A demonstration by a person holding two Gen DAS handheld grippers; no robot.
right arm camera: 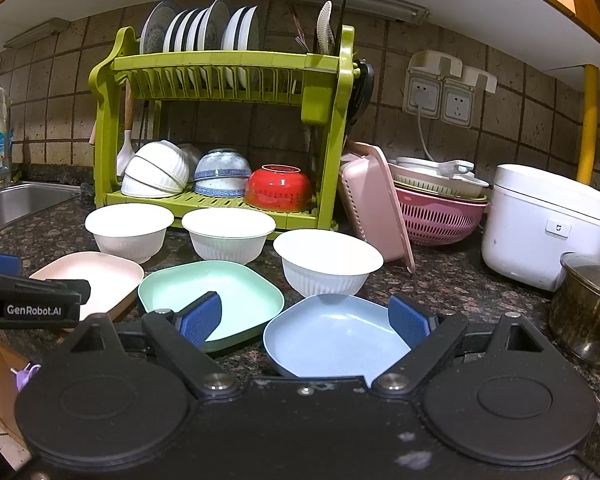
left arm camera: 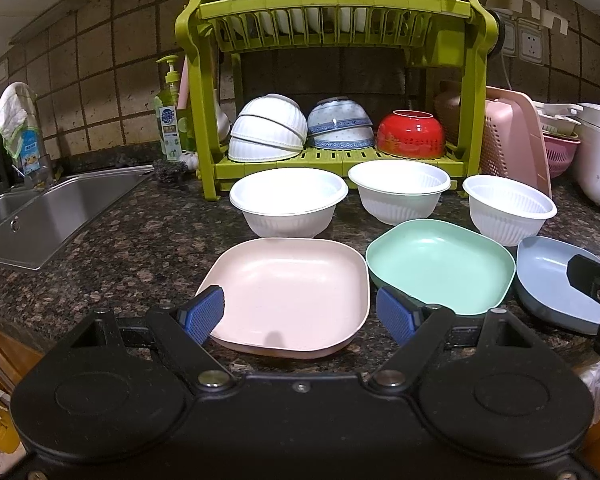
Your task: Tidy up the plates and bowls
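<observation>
Right now both my grippers, left gripper (left arm camera: pixel 300 314) and right gripper (right arm camera: pixel 305 320), gape empty; grabbing the pink plate (left arm camera: pixel 288 292) risks nudging the green plate (left arm camera: pixel 440 264) just beside it.

"GenRobot.AI" stands on the left claw (right arm camera: pixel 0 276) (white on black); soap bottle (left arm camera: pixel 171 120) label illegible.

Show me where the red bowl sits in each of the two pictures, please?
Left wrist view: the red bowl lies upside down right of centre, at the right end of the green rack's lower shelf.
Right wrist view: the red bowl is near the middle, same shelf end.
Shared landmark: the blue-patterned bowls just left of it.
</observation>
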